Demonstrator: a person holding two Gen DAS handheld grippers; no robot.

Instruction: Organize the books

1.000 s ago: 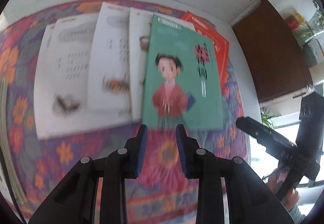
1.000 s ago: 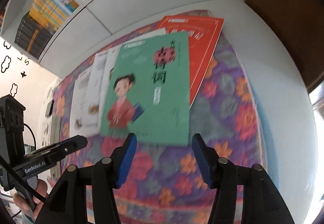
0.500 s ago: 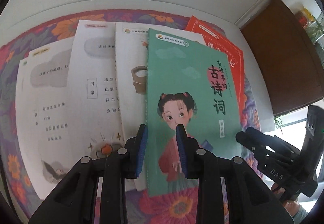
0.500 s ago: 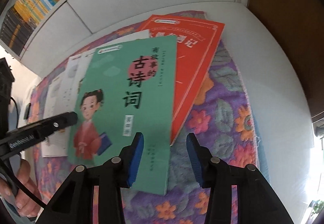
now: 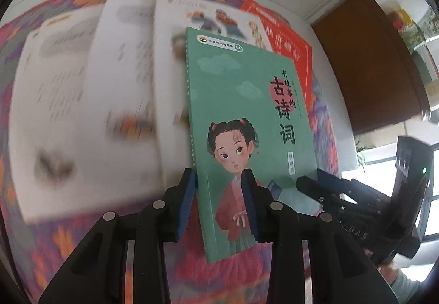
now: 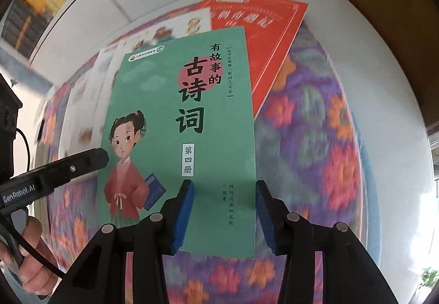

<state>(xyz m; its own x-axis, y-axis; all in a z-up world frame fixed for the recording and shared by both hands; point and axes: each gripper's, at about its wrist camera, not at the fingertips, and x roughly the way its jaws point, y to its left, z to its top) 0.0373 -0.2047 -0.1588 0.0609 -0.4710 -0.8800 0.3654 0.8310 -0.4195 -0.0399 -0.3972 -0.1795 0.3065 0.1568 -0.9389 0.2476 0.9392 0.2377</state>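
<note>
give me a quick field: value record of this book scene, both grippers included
surface: flowered cloth on a white table
top book: green book with a girl on the cover, lifted at its near end
under it: white books fanned to the left, red book to the right
left gripper: at the green book's near left edge, cover between the fingers
right gripper: at its near right corner, fingers either side of the corner
grip: contact unclear for both
background: bookshelf, blurred

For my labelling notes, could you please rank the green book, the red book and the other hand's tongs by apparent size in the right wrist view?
1. green book, nearest the camera
2. red book, partly covered
3. left tongs, only partly in view
</note>
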